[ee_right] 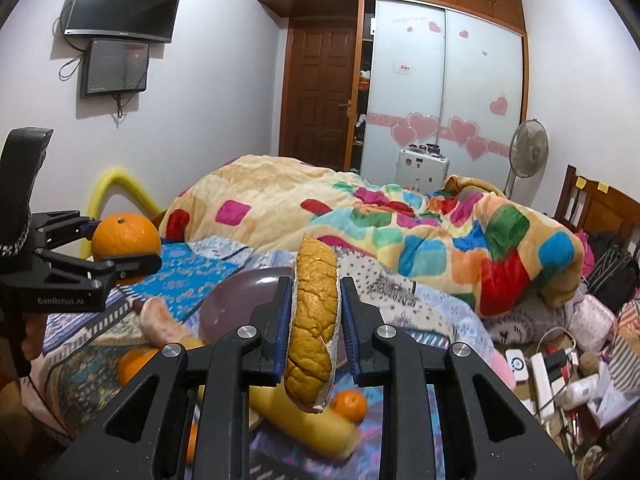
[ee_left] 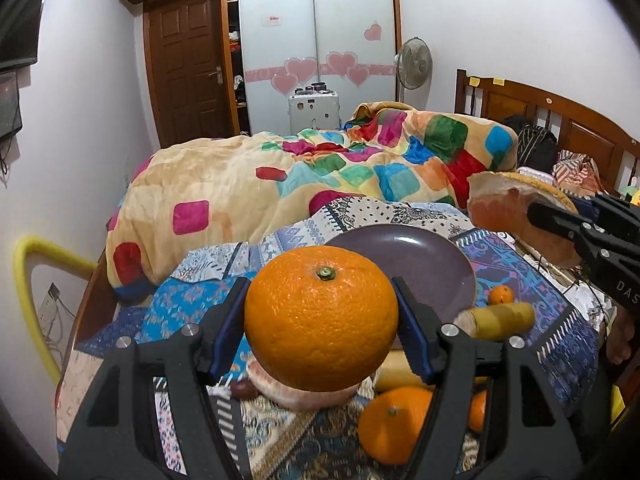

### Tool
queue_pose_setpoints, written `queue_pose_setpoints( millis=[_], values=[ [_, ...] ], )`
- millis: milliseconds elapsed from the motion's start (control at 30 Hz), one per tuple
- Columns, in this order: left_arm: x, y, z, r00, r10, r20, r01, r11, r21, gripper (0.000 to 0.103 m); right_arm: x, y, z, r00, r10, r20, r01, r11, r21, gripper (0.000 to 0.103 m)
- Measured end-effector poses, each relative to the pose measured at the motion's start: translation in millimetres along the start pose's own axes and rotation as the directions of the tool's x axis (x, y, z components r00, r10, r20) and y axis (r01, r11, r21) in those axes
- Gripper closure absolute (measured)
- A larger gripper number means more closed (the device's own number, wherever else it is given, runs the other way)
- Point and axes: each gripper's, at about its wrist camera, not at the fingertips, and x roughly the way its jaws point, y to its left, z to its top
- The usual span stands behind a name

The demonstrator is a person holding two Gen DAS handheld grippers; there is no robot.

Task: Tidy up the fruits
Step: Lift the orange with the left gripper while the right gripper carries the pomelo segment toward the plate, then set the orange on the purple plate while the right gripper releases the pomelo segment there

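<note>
Orange (ee_left: 321,318) clamped in left tongs (ee_left: 320,328), held above the bed, just short of the purple plate (ee_left: 420,256). Right tongs (ee_right: 314,316) clenched on a pomelo wedge (ee_right: 314,320), also airborne. Advice: lower both onto the plate, release one at a time. Plate's near rim hidden; the banana (ee_left: 500,320) is blurred.

a rumpled cream quilt with bright coloured squares (ee_right: 400,232) covers the bed. behind it stand a brown wooden door (ee_right: 320,92), frosted sliding wardrobe doors with pink hearts (ee_right: 444,92) and a pedestal fan (ee_right: 528,148). a black wall-mounted television (ee_right: 122,2) hangs at the left.
</note>
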Motion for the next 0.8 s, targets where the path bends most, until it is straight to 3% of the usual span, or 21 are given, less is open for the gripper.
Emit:
queue_pose_setpoints(
  millis=[433, 800],
  values=[
    [59, -5, 26, 0.997, -0.013, -0.072, 0.014, 1.000, 0.005, 0.035, 58, -13, 11, 0.997, 0.000, -0.083, 0.002, 1.000, 0.018, 0.082],
    [112, -9, 30, 0.983, -0.016, -0.185, 0.021, 0.999, 0.025, 0.035, 117, -18, 15, 0.968, 0.065, -0.244, -0.056, 0.997, 0.044, 0.082]
  ],
)
